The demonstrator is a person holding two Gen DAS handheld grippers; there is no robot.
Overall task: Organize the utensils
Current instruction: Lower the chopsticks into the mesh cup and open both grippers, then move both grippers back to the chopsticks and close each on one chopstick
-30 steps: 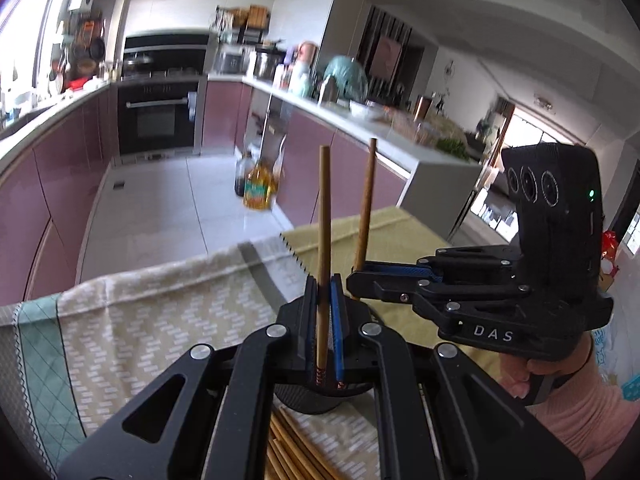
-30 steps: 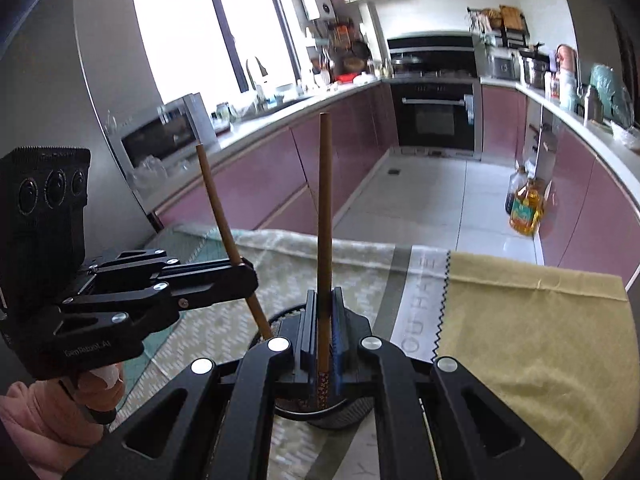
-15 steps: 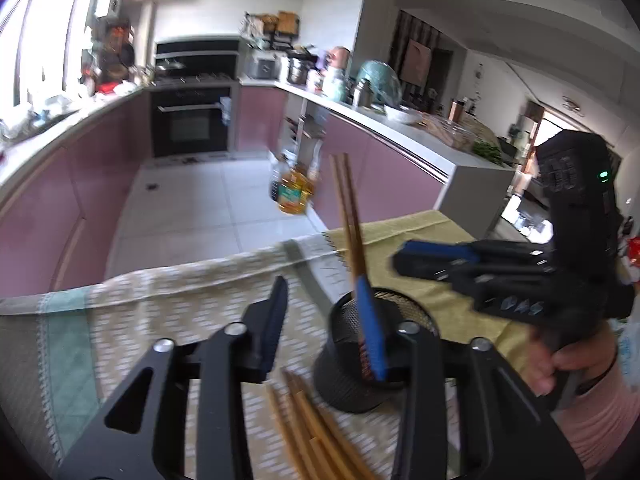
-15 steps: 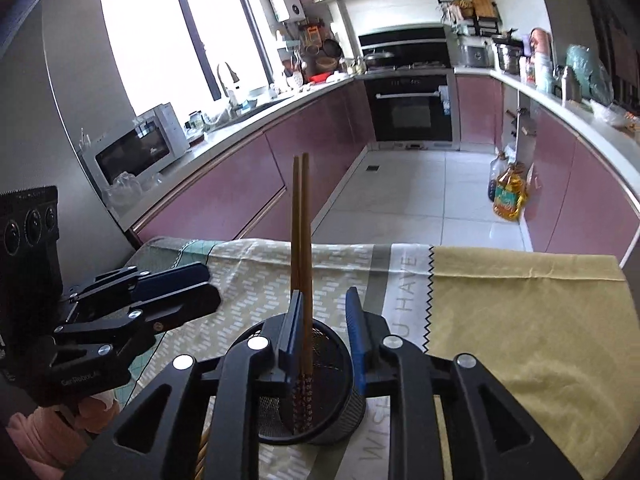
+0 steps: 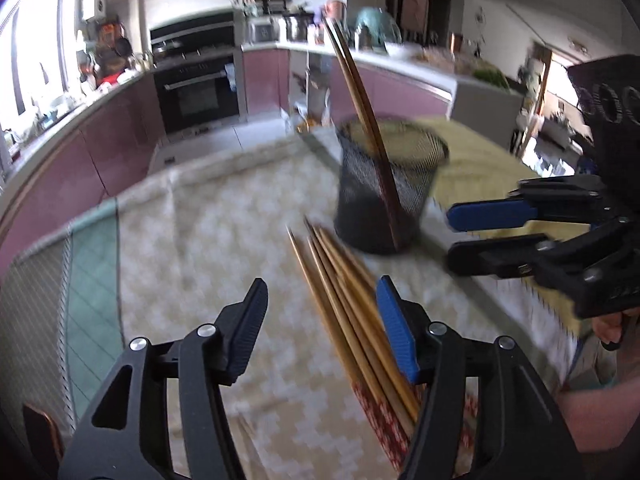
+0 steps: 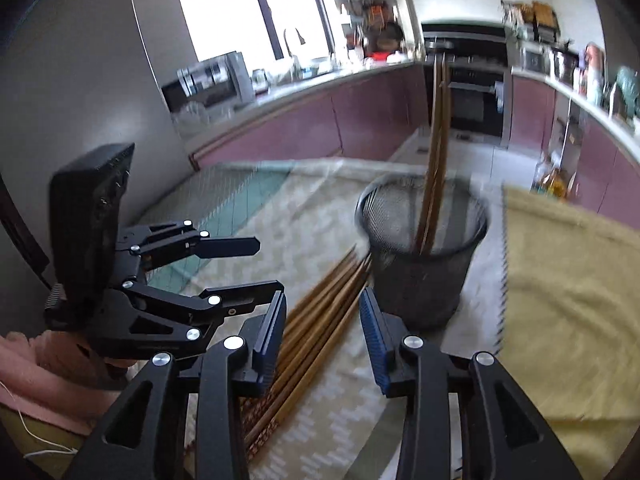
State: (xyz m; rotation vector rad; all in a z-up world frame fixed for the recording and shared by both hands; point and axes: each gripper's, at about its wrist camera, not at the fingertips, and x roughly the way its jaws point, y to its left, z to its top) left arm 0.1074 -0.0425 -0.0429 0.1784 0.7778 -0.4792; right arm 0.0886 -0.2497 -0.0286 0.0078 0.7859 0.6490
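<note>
A black mesh cup stands on the cloth, and two brown chopsticks lean upright in it. A bundle of several chopsticks lies flat on the cloth in front of the cup. My left gripper hangs over the bundle's near part, its jaws opening with nothing pressed between them. My right gripper is low beside the cup and over the bundle. Its jaws are opening too and grip nothing.
A beige patterned cloth with a teal stripe covers the table, and a yellow cloth lies on the right. A hand in a pink sleeve holds the left gripper. Beyond the table's far edge are purple kitchen cabinets and an oven.
Each gripper was shut on an upright chopstick over the cup. Both have let go, leaving the two chopsticks in the cup, and have drawn back and down over the lying bundle.
</note>
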